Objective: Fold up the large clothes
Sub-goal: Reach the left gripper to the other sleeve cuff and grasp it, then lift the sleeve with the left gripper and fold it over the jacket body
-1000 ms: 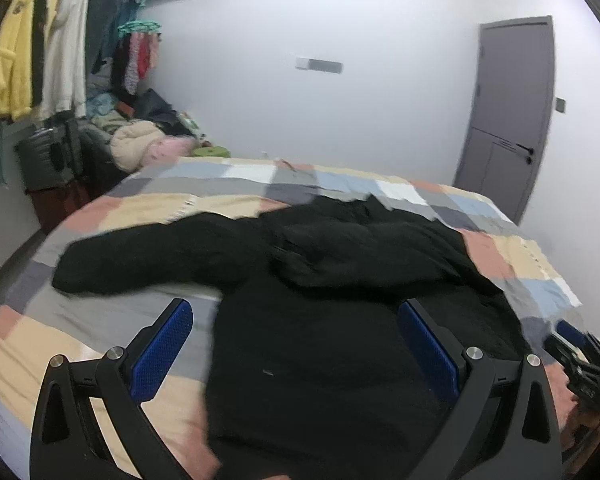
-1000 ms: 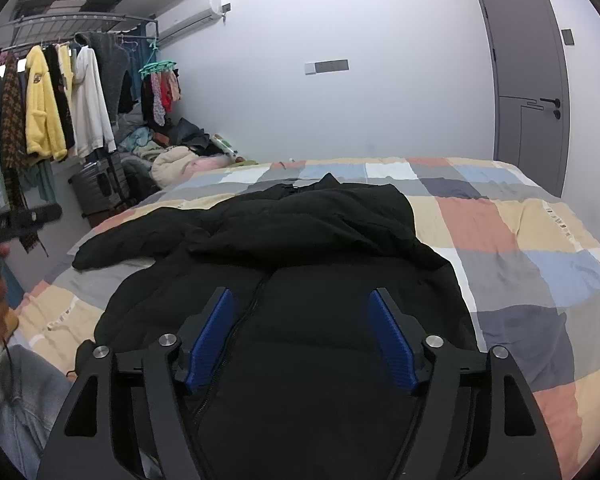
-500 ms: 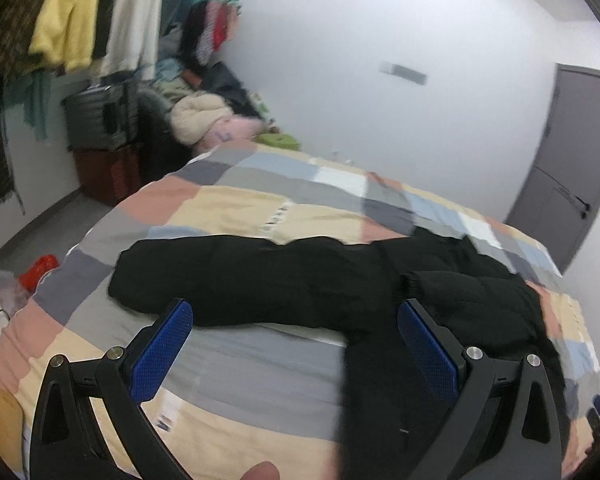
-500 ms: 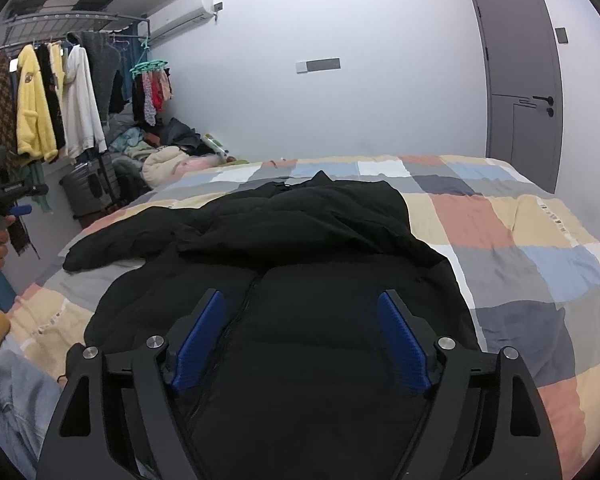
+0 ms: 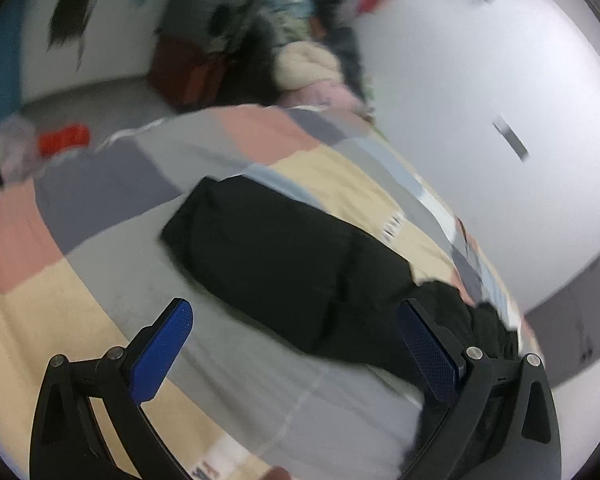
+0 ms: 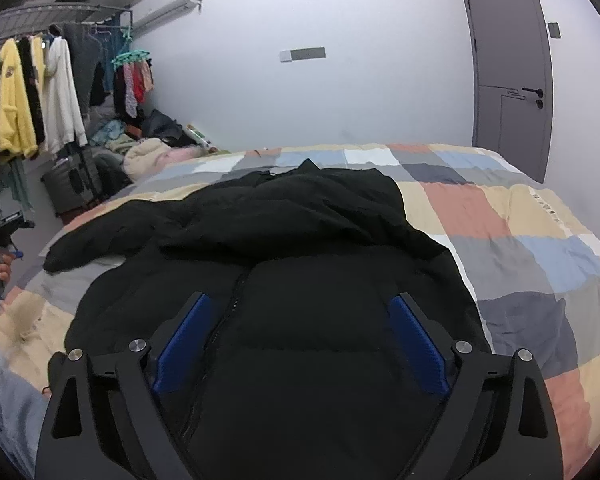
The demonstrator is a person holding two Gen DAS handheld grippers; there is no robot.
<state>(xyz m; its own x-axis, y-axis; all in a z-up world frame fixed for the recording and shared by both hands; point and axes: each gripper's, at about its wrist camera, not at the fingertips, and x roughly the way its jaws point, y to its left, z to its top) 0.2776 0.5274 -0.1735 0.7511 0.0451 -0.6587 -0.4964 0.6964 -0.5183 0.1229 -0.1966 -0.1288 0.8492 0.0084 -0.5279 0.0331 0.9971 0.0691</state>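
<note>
While blurred, left gripper [image 5: 296,344] seemingly tilted over sleeve [image 5: 284,256], jaws wide.

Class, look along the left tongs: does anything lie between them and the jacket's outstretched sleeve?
Nothing visible does. Only bare quilt lies between the open left tongs and the sleeve, which lies flat on the bed, clear of other things.

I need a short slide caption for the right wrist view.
Right gripper, jaws opening with nothing held, over a black jacket spread on a checked bed.
</note>
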